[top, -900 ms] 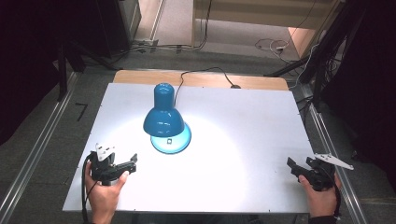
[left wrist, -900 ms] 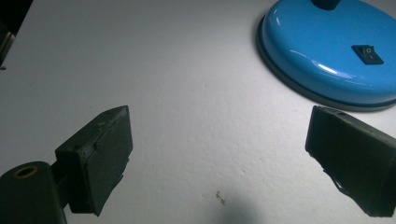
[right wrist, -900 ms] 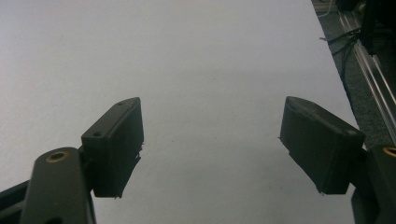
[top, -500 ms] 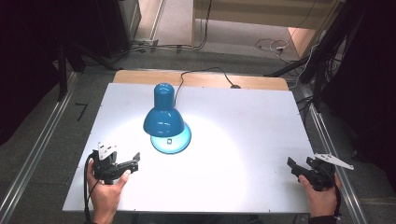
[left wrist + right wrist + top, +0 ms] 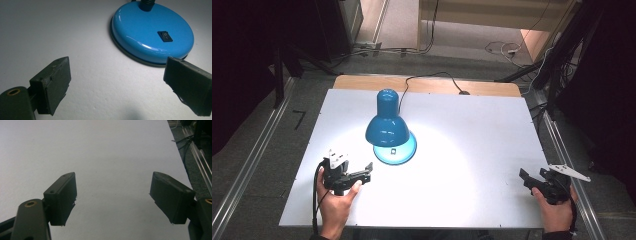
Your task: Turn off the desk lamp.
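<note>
That blue lamp point(image 5: 389, 127) is super glossy from where I'm watching, looks like painted metal or hard plastic, can't tell which. The base point(image 5: 152, 32) is smooth enough to throw bright streaks of reflection, and the little rocker switch point(image 5: 165, 36) on it looks like shiny black plastic. The white tabletop point(image 5: 472, 150) is matt, with a fine grainy texture up close, kind of like paper or laminate. A strip of bare light wood point(image 5: 432, 85) shows at its far edge. The pads point(image 5: 53, 85) on the left gripper point(image 5: 120, 87) look like dull dark rubber, scuffed and ragged at the edges; same matt, frayed look on the right gripper point(image 5: 112, 200). The floor rails point(image 5: 249, 165) look like brushed metal.
</note>
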Demonstrator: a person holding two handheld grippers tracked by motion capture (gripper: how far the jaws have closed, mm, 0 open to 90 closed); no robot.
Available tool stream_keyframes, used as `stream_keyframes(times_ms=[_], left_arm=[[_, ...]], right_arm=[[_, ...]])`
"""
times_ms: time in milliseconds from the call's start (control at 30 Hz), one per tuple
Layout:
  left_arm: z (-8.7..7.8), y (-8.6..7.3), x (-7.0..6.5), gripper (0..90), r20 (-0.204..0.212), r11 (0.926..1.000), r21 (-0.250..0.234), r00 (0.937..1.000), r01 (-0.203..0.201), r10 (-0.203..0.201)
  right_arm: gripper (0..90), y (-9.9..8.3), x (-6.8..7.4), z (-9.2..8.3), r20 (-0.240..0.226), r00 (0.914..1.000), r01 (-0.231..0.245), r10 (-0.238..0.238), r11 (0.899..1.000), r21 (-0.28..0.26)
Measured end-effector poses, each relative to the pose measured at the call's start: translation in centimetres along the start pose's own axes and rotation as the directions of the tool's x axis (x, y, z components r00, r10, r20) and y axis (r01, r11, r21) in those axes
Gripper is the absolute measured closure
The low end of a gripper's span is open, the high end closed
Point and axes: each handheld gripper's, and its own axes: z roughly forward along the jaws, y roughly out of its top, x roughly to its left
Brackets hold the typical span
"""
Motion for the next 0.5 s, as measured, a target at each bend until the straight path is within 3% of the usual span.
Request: stream_keyframes(times_ms=[500], left_arm=[[0.4, 0.2, -1.0, 10.8, 0.021, 0.9998, -0.007, 0.9996, -0.019, 0.020]], right_arm=[[20.5, 0.0, 0.0, 0.1, -0.007, 0.9999, 0.009, -0.009, 1.000, 0.000]])
